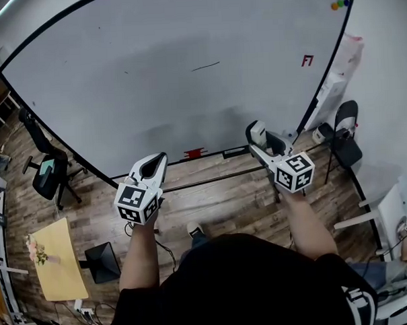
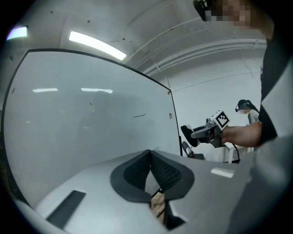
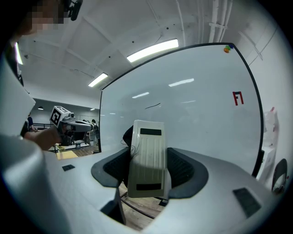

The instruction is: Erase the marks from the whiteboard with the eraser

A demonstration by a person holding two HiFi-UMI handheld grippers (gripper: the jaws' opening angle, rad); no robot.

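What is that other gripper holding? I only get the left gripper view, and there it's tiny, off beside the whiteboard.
Observer: In its own view the right gripper is shut on a white eraser with black strips at both ends.
Visitor: And the little red speck near the far edge?
Observer: The right gripper view shows it as a red mark like an F with a bar beside it, on the whiteboard.
Visitor: Anything hidden below my view?
Observer: The head view shows a small red object at the board's bottom edge; I cannot tell what it is.
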